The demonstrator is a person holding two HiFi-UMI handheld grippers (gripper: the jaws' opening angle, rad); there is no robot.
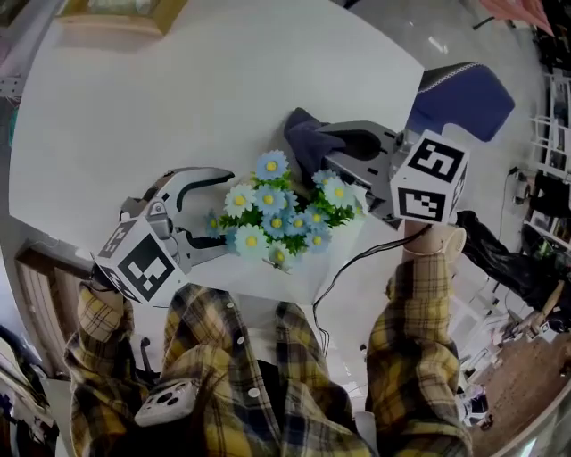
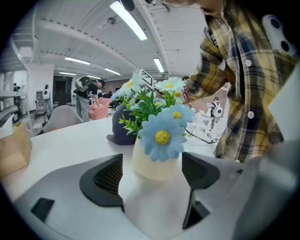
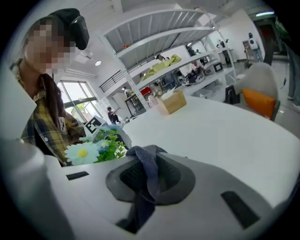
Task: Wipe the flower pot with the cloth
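1. Right, the flower pot (image 2: pixel 154 166) stands on the white table (image 1: pixel 178 89) near my edge. It sits between the jaws of my left gripper (image 2: pixel 152 176).
2. Those jaws are apart, one on each side of the pot. I see a gap on one side, so it isn't clamped.
3. The pot holds blue and white daisies (image 1: pixel 281 214) with green leaves. They hide most of the pot in the head view.
4. My right gripper (image 3: pixel 149 183) is closed on the dark cloth (image 3: pixel 143 157), just beyond the pot on the far side from the left gripper.
5. Step, as I judge it: the cloth is up at the pot and the wipe is about to start.
6. Next move needs the left jaws steadying the pot. The cloth then goes low, under the flowers, onto the wall.
7. A wooden frame (image 1: pixel 120 13) lies well apart from the pot, at the far table edge.
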